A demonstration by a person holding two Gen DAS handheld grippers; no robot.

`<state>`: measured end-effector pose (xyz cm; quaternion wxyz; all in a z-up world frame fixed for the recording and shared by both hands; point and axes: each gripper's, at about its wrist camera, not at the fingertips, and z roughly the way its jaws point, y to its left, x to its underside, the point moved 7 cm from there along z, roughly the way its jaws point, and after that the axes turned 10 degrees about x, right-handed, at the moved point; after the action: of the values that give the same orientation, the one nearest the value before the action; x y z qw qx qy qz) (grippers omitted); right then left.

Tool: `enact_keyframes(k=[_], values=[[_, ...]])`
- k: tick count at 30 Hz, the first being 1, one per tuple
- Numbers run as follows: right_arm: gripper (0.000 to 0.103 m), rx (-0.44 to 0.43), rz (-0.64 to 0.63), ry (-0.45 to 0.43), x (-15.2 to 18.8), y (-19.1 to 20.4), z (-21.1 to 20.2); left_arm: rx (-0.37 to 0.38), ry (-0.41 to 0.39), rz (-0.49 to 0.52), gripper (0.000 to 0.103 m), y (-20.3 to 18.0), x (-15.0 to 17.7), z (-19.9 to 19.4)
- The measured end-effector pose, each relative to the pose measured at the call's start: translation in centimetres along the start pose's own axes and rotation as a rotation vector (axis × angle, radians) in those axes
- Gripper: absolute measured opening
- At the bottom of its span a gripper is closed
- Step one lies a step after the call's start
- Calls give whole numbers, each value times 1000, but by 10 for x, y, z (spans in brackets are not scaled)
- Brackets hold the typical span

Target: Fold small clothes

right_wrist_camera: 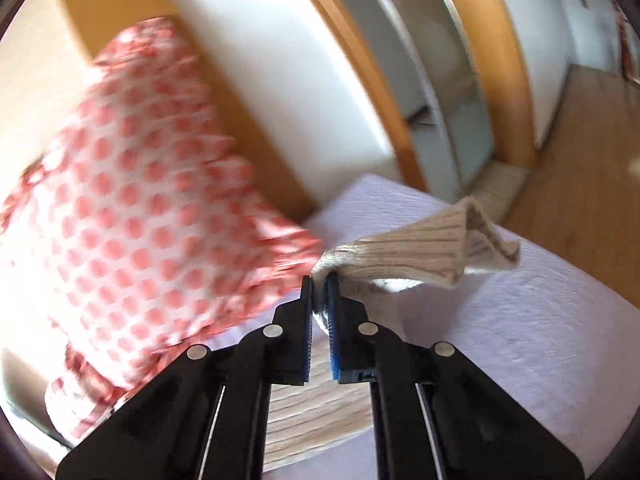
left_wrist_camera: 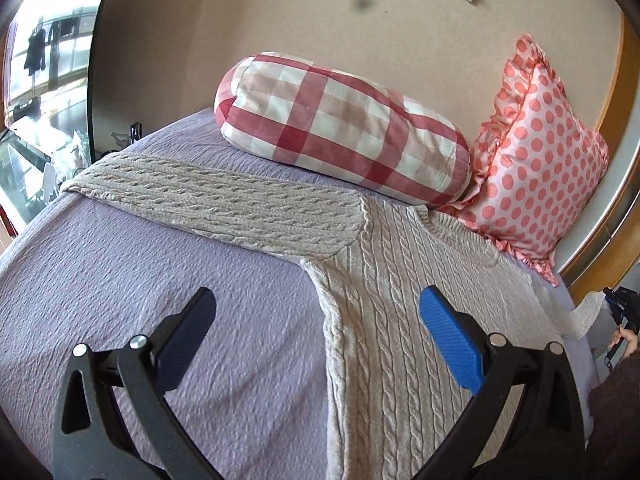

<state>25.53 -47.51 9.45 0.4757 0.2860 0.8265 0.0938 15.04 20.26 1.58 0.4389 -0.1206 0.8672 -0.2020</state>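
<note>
A cream cable-knit sweater lies flat on the lilac bedspread, its left sleeve stretched out to the left. My left gripper is open and empty, hovering over the sweater's left side edge. My right gripper is shut on the ribbed cuff of the right sleeve and holds it lifted above the bed. That raised cuff also shows at the right edge of the left wrist view.
A red-and-white checked bolster and a pink polka-dot frilled pillow lie at the head of the bed, the pillow close left of my right gripper. A wooden door frame and wooden floor lie beyond the bed's right edge.
</note>
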Motion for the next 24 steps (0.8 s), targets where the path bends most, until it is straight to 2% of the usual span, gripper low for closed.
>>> enact_keyframes(k=[3,5,7,9,10,12,14,15,16,20,22,24], values=[[7,-263,-160,43,39,127,-27,-22,-27,-88,101,31,-20,-1],[7,-400,-251,129,85,201,-28,-44,-42,-130,101,48,-31,1],[8,-466,-343,262,141,256,-16,-46,-38,-183,101,64,-41,8],[9,-446,-454,376,193,285,-8,-43,-24,-265,101,83,-49,17],[11,-436,-473,409,206,291,-8,-43,-22,-305,100,93,-52,20],[16,-467,-460,393,210,288,-21,-46,-9,-381,97,113,-57,29],[36,-465,-449,317,196,276,-38,-68,7,-455,91,135,-60,37],[49,-458,-440,280,188,267,-43,-79,10,-485,88,146,-61,38],[54,-451,-433,251,180,259,-47,-84,11,-515,86,157,-62,40],[54,-398,-406,208,163,219,-52,-75,-47,-606,74,185,-75,39],[56,-379,-385,203,160,200,-54,-76,-63,-659,63,198,-78,38],[56,-371,-373,202,160,188,-54,-92,-71,-713,38,210,-79,37]])
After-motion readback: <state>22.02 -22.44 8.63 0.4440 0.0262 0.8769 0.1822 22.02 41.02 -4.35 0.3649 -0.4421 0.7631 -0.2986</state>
